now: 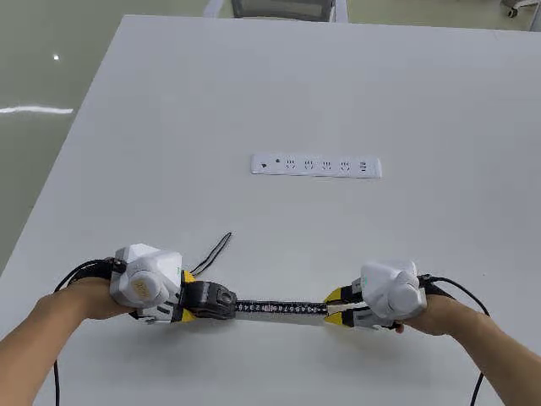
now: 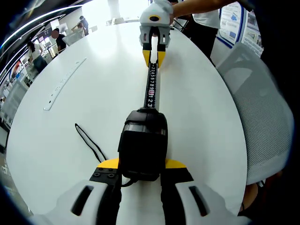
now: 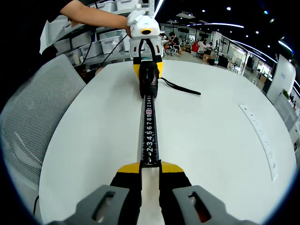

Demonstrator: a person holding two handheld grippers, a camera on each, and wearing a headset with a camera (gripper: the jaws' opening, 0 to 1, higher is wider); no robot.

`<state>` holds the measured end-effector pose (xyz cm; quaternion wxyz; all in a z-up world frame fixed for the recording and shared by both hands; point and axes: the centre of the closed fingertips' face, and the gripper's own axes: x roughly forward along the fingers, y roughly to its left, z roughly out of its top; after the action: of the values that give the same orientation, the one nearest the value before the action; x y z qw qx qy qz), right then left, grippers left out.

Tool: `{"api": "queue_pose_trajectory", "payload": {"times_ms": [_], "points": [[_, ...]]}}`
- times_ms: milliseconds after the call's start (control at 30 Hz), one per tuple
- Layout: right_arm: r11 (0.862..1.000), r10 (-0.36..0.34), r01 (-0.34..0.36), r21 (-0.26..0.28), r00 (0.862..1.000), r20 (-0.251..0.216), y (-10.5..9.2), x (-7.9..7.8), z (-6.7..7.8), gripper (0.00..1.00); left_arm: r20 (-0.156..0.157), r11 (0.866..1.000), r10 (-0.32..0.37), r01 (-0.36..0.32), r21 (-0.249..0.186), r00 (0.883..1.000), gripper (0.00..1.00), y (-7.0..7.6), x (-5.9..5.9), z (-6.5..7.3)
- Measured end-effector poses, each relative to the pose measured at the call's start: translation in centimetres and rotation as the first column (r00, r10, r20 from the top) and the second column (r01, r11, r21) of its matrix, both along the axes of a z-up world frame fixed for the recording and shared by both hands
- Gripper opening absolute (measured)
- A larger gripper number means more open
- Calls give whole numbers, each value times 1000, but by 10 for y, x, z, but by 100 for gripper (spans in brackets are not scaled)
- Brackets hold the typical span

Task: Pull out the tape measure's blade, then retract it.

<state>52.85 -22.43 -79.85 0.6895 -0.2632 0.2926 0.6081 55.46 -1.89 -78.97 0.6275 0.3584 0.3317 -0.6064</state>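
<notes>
On the white worktop [image 1: 338, 85], on the person's side of the power strip [image 1: 316, 166], the left tool [image 1: 188, 296] is clamped round the black tape measure [image 1: 210, 299]. The right tool [image 1: 334, 306], also nearer than that strip, pinches the tip of the blade [image 1: 279, 308], which is stretched straight between them.

Head view looks steeply down from the bench's [image 1: 338, 85] near edge; both gripper views ride low, close, facing each other along the shared tape blade [image 1: 279, 308].
</notes>
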Motion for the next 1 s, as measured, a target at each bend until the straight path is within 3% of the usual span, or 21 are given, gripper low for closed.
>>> {"api": "queue_pose_trajectory", "payload": {"times_ms": [1000], "points": [[1000, -15, 15, -10, 1000, -10, -16, -1, 1, 11, 1, 1000, 1, -1, 2, 1000, 28, 0, 0, 0]]}}
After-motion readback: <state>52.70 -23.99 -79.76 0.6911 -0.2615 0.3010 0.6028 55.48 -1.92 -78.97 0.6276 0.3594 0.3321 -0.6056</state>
